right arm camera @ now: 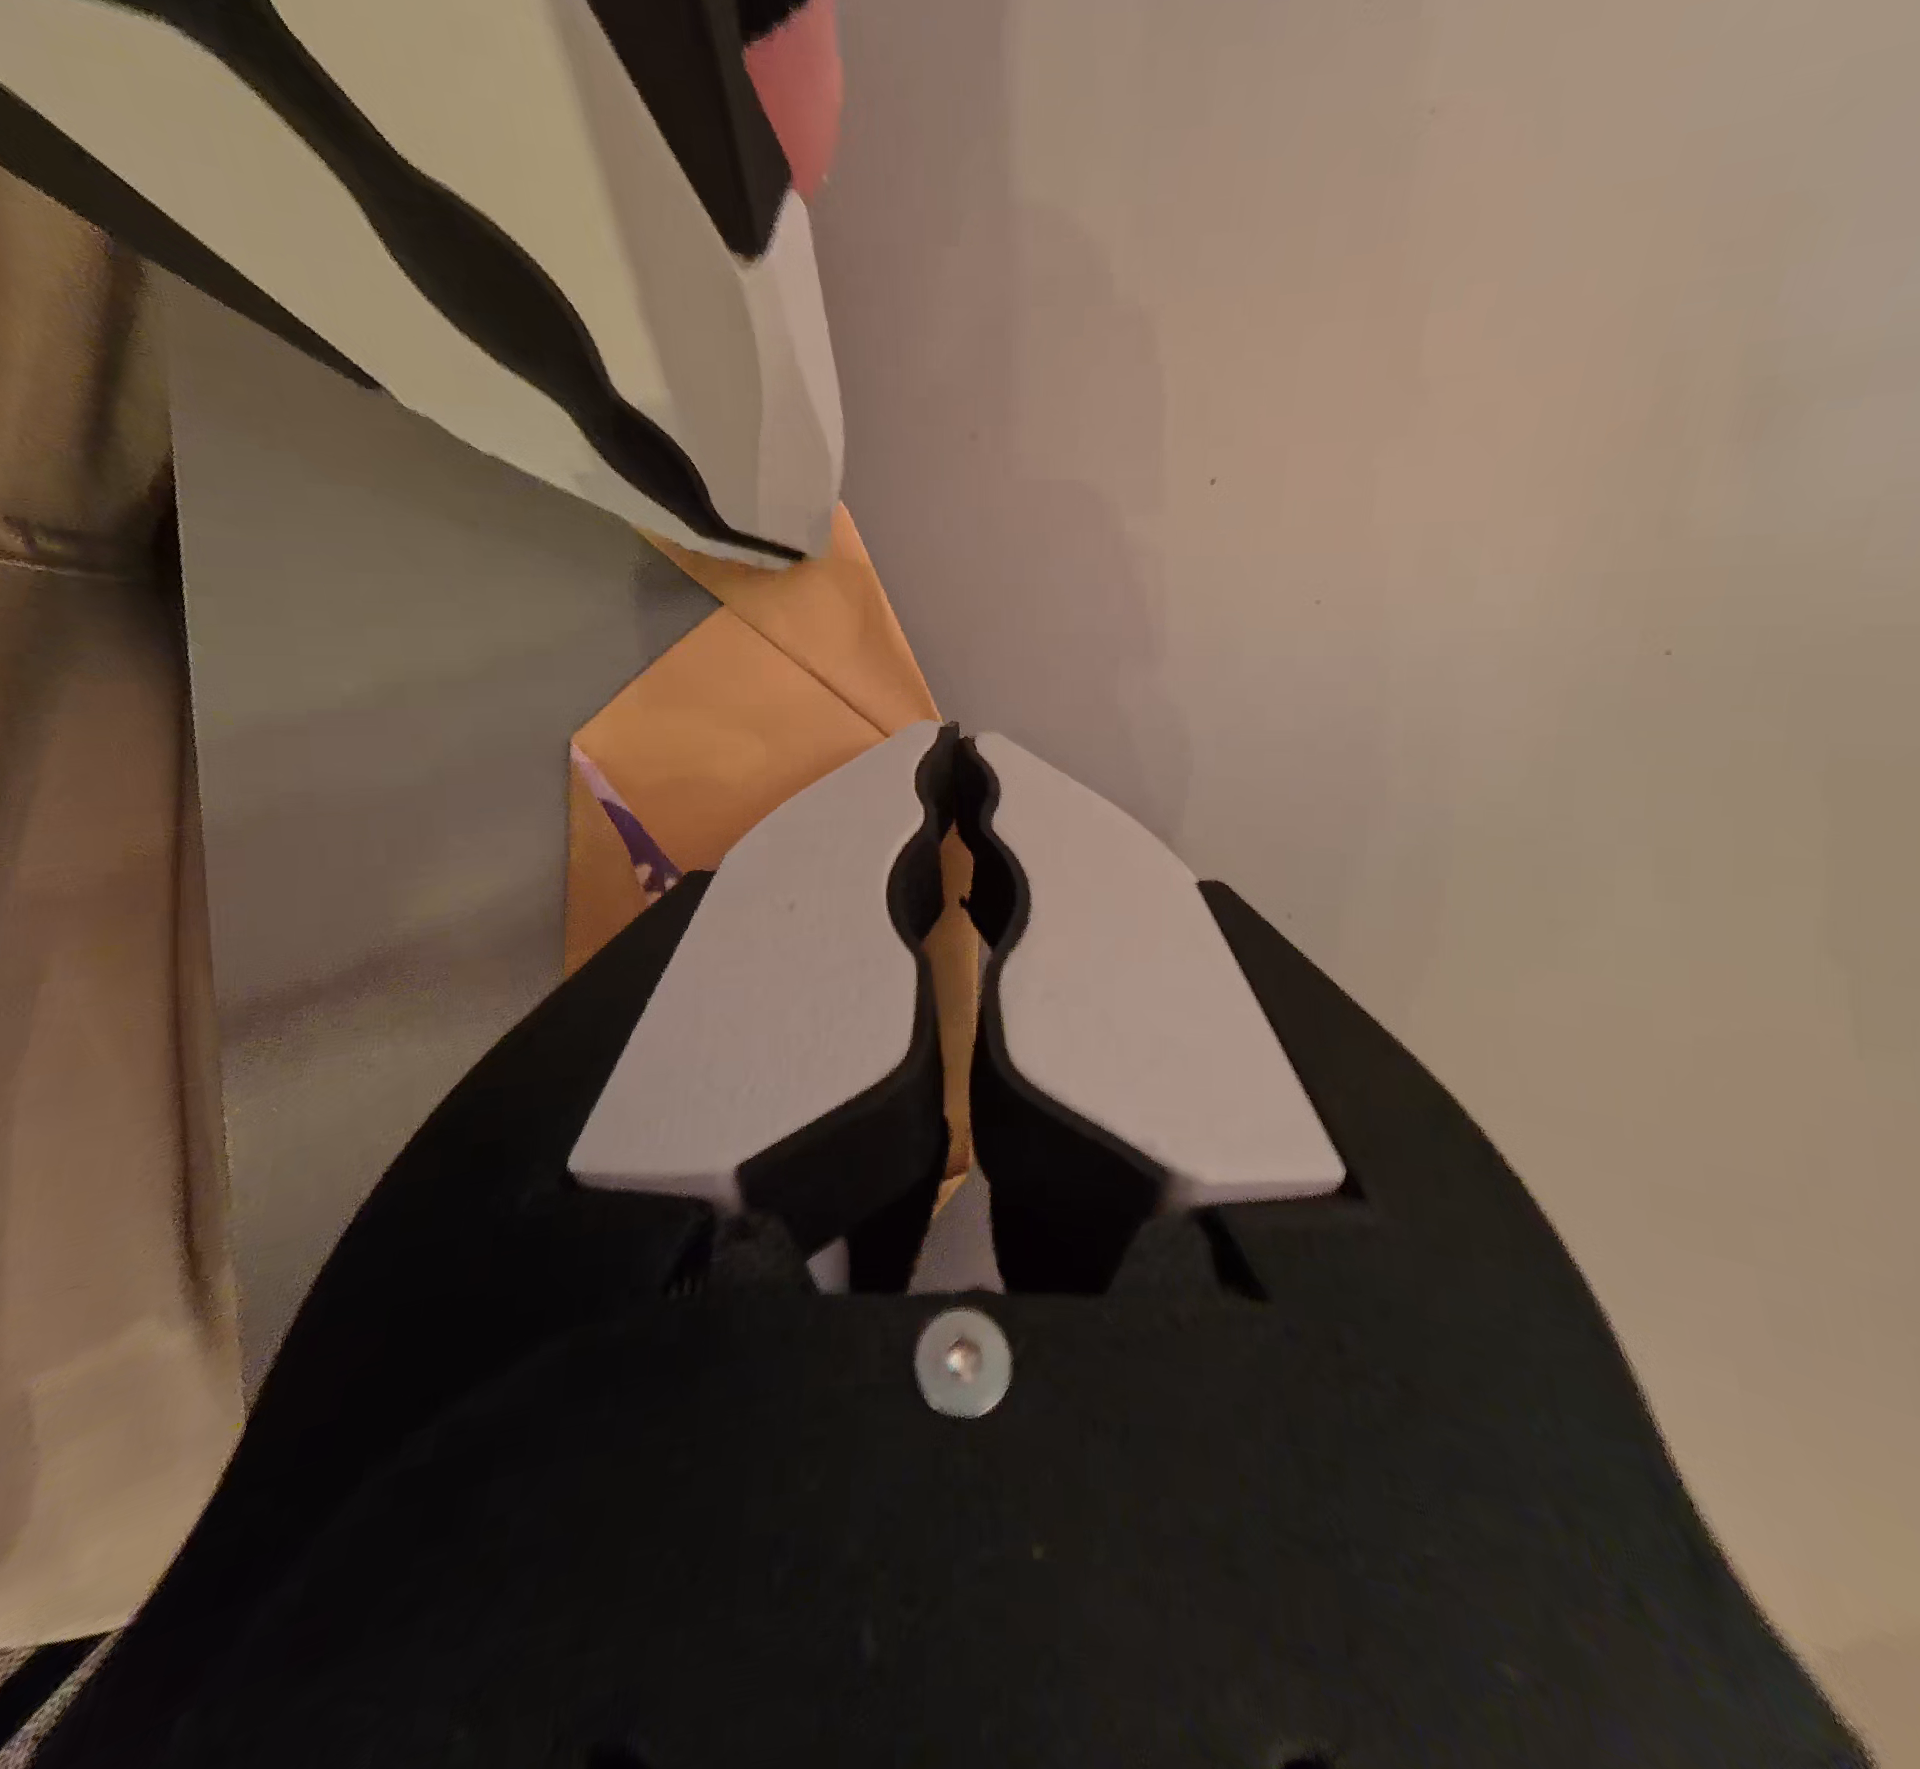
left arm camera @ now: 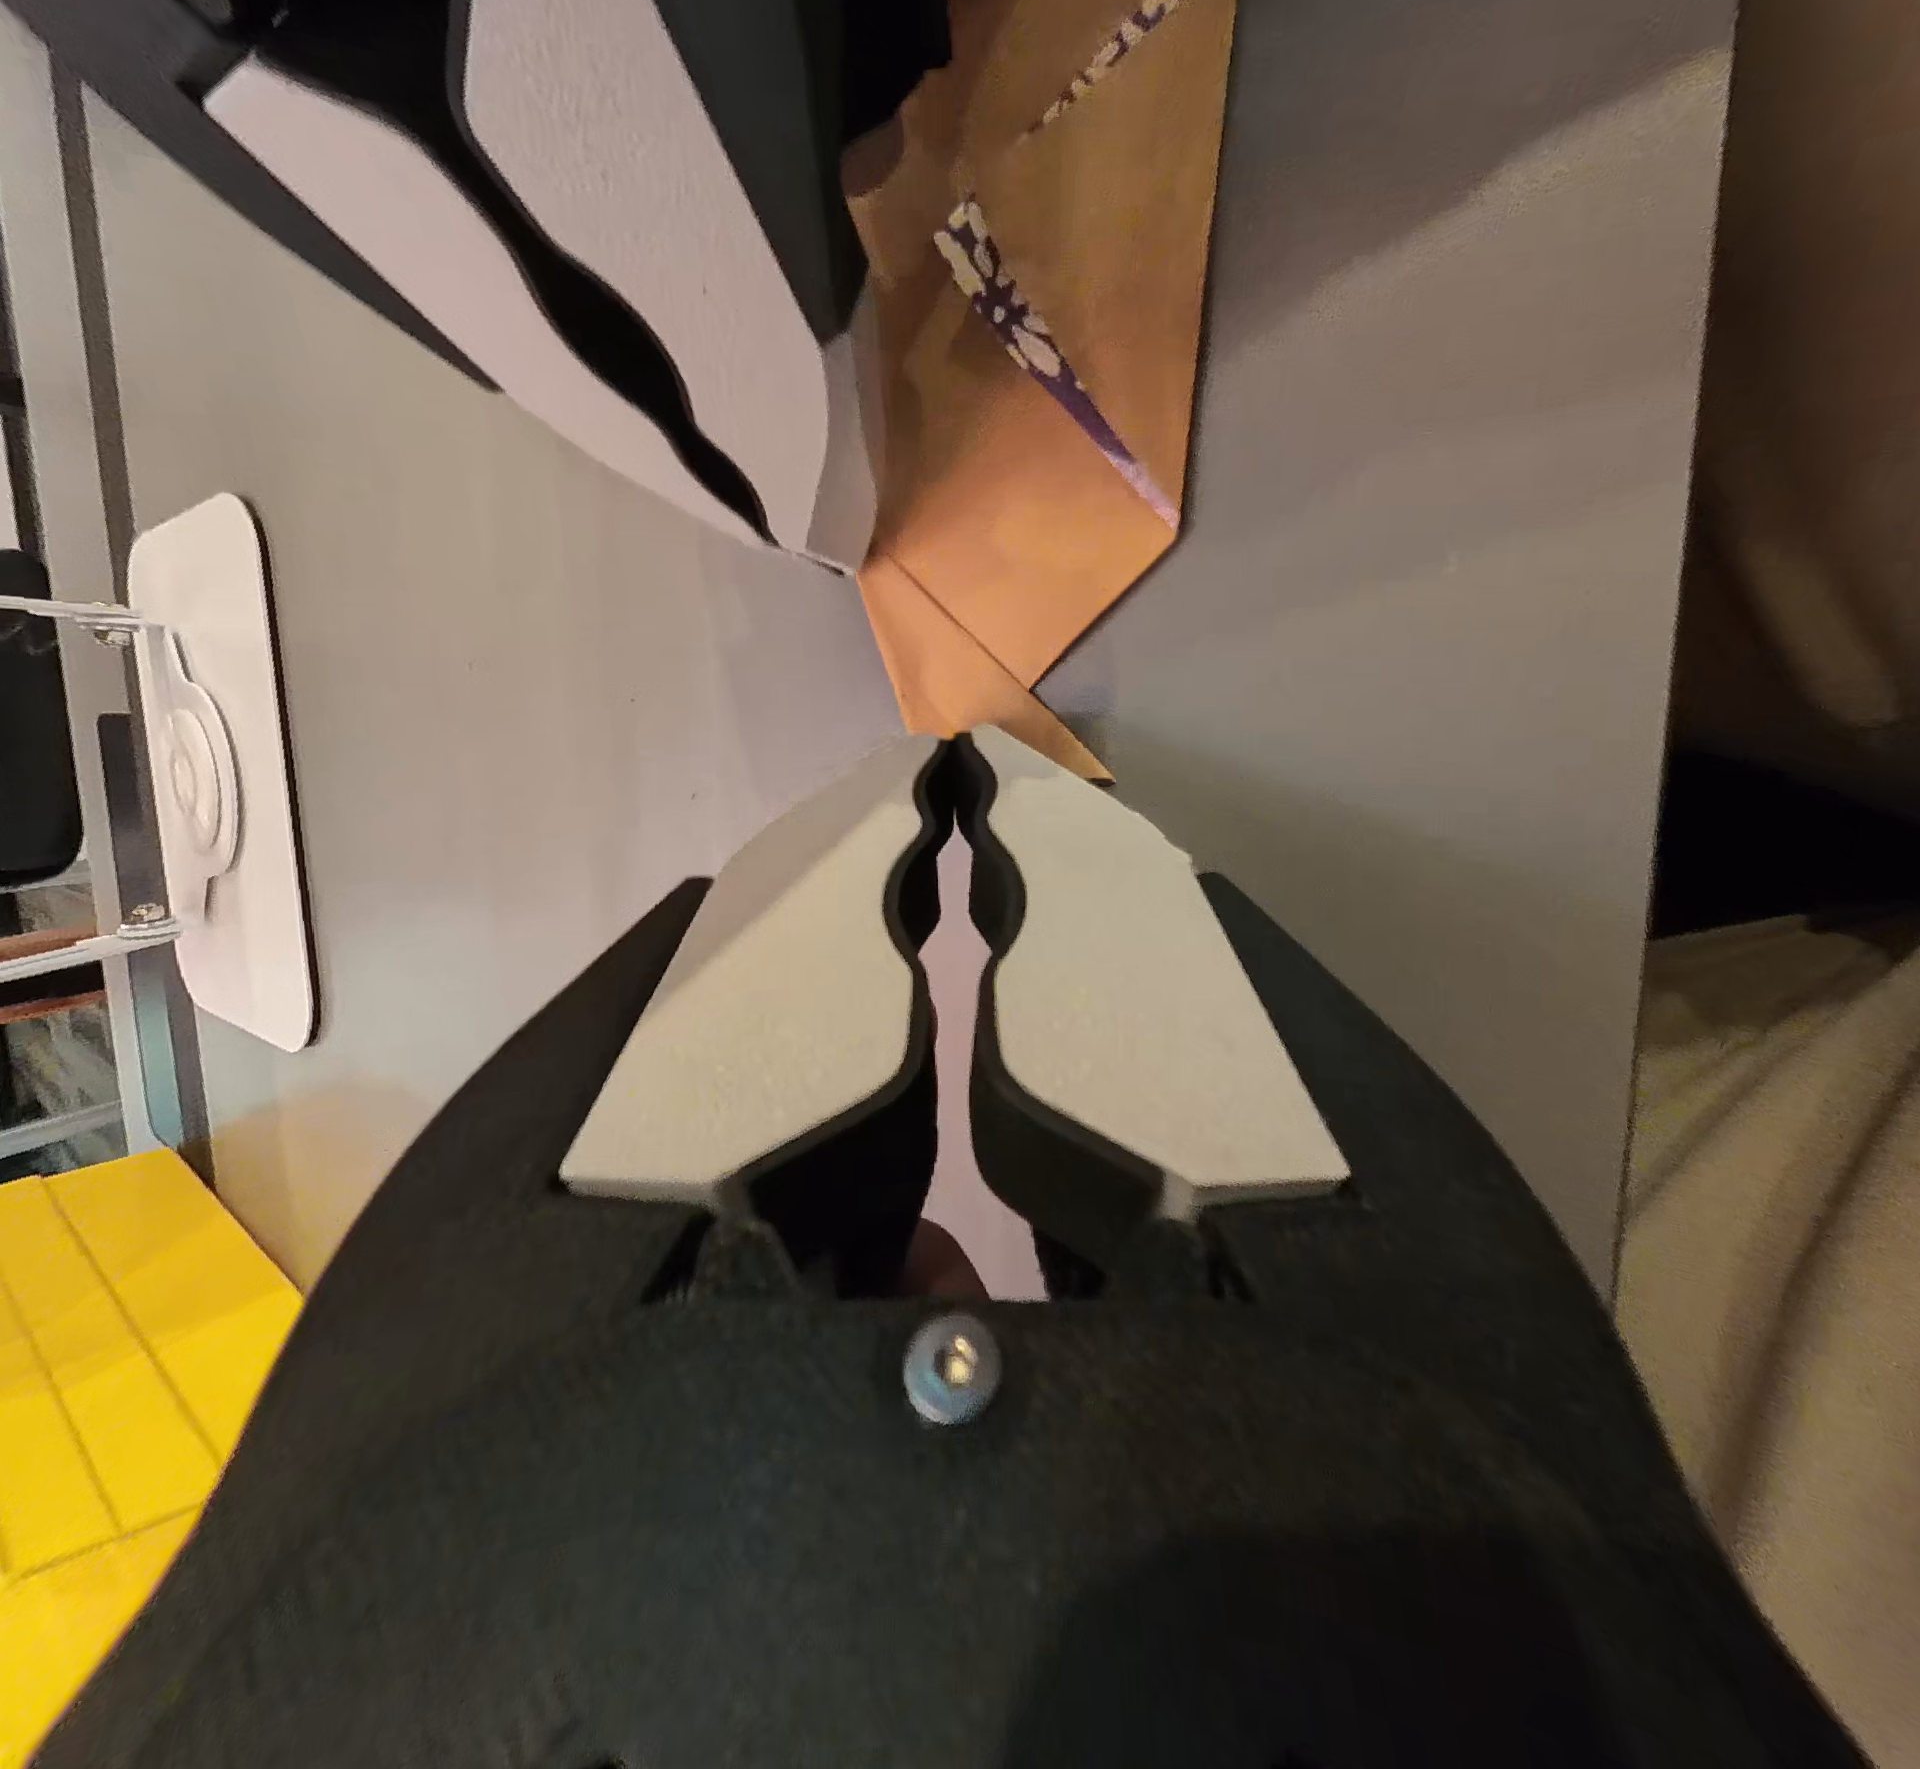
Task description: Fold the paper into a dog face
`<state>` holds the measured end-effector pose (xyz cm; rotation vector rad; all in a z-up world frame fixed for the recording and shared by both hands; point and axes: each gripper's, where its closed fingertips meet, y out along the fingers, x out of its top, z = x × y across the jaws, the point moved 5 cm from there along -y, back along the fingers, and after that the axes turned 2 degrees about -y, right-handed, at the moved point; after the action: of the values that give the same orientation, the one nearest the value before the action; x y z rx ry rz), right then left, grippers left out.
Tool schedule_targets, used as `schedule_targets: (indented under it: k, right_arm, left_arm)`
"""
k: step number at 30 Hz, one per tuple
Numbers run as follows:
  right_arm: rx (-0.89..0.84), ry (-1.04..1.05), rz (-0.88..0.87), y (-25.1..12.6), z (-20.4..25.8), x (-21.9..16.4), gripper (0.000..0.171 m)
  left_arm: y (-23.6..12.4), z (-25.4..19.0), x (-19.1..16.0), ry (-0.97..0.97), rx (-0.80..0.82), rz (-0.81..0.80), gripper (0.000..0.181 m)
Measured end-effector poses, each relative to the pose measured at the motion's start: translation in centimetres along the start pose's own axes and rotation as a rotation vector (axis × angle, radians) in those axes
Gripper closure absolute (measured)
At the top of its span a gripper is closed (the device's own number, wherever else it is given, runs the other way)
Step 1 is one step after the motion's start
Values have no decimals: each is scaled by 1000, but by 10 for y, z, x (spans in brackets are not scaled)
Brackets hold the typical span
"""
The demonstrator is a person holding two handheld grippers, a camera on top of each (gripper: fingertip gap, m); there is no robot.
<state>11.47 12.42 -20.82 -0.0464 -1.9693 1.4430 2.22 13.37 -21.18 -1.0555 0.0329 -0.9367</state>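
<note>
On the grey worktop (left arm camera: pixel 520 524), the left gripper (left arm camera: pixel 954 751) has its white, black-lined fingers pressed together, tips against the near corner of the folded tan paper with a purple flowered patch (left arm camera: pixel 1049 285). The paper lies flat just ahead of it. The right gripper (right arm camera: pixel 958 740), likewise closed, presses its tips on the paper's other side.
</note>
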Motion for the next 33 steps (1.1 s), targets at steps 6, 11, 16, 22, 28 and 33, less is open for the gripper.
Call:
schedule_targets:
  k: [6, 11, 16, 22, 28, 33]
  right_arm:
    - [-27, 11, 45, -8, -5, -11, 171]
    - [-76, 180, -113, -57, -18, -20, 166]
    - [-66, 306, -95, -82, -17, -52, 162]
    - [73, 322, -15, -60, 1, -55, 156]
    - [109, 256, 50, -35, 11, -47, 159]
    - [88, 230, 50, -33, 9, -48, 165]
  left_arm:
    - [-7, -4, -6, -24, -16, 16, 181]
    - [-13, 5, -14, -169, -42, -1, 181]
    - [-13, 20, -15, -221, 13, -36, 181]
    - [1, 26, -1, -121, 83, -53, 150]
    - [11, 30, 7, -113, 78, -63, 137]
    - [19, 26, 5, -83, 87, -48, 171]
